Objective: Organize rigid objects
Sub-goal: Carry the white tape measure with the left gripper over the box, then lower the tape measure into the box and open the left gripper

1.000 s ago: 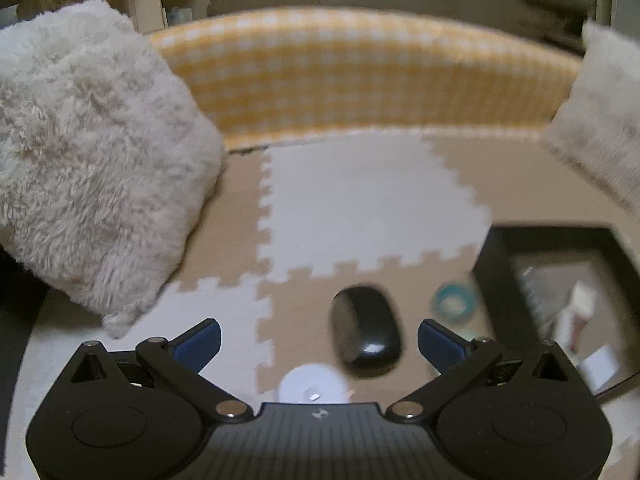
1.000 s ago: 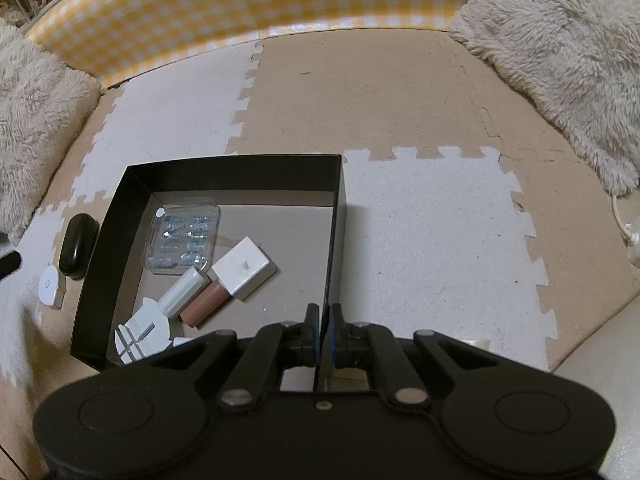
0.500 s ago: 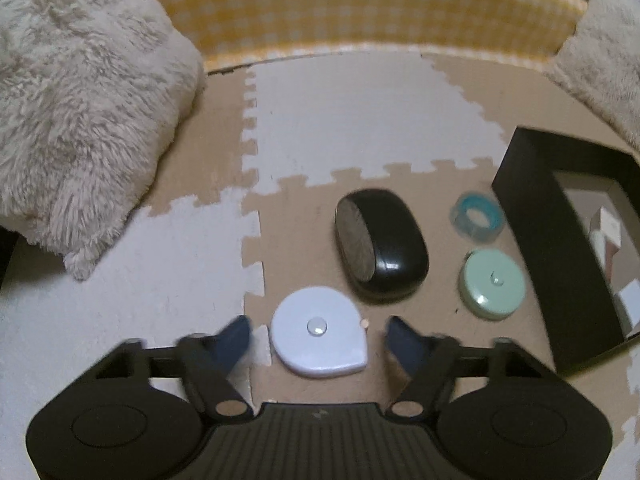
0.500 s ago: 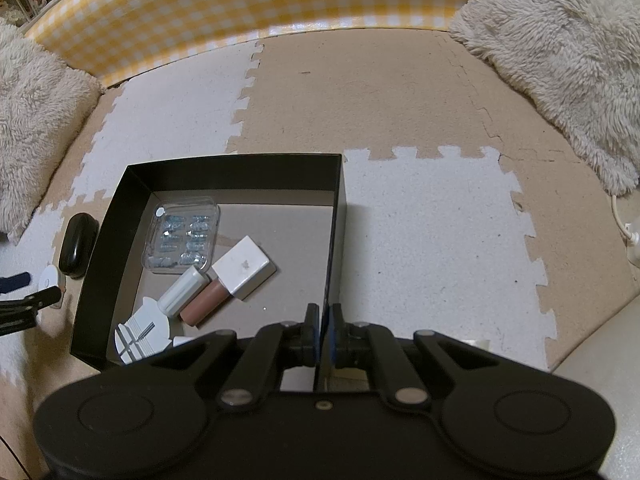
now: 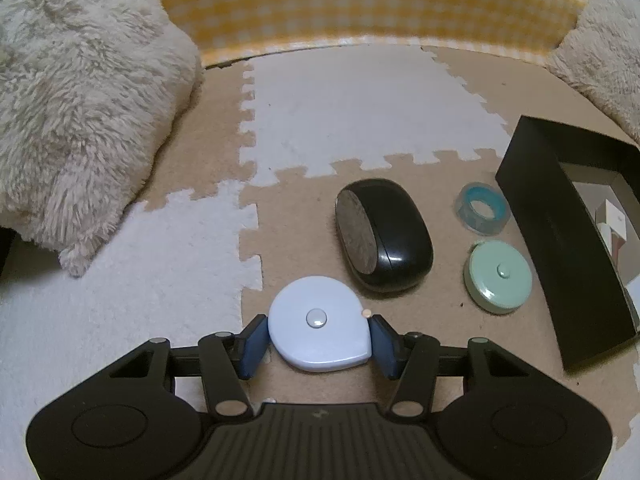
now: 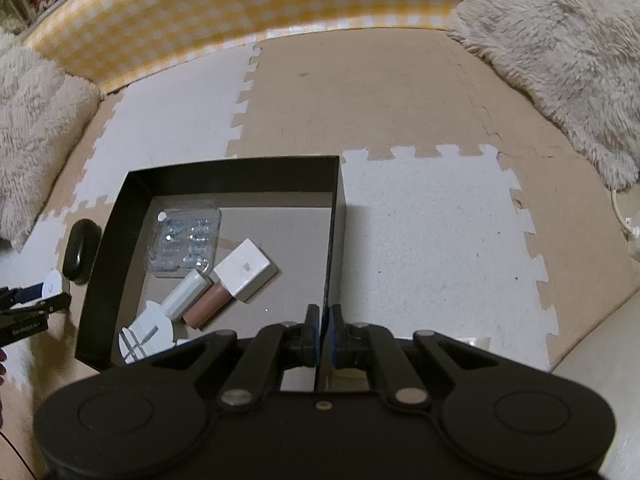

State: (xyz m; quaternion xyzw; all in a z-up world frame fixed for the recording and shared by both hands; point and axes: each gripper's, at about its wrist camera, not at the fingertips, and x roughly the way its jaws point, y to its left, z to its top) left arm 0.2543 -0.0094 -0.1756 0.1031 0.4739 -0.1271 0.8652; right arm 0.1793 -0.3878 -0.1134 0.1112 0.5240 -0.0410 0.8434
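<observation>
We see the left gripper point(image 5: 318, 340) low over the foam puzzle mat point(image 5: 360, 104), and its jaws are closing around a pale blue tape measure point(image 5: 318, 324) that lies flat on a beige tile. The blue pads point(image 5: 252, 346) stand right at both sides of the tape measure; we cannot tell if they already press on it. Just behind it lies a black oval case point(image 5: 384, 232), and to the right of that a mint green tape measure point(image 5: 500, 276) and a clear roll with a blue core point(image 5: 482, 208), both near the black box point(image 5: 560, 240).

The right gripper point(image 6: 323, 332) has its jaws together, clamped on the near wall of the black box point(image 6: 236, 170). Inside the box we see a clear blister pack point(image 6: 184, 240), a white small carton point(image 6: 245, 268), a white tube point(image 6: 185, 294), a brown tube point(image 6: 204, 304) and a white flat tool point(image 6: 146, 332). Fluffy cushions point(image 6: 560, 48) and a yellow checked border point(image 6: 240, 8) surround the mat.
</observation>
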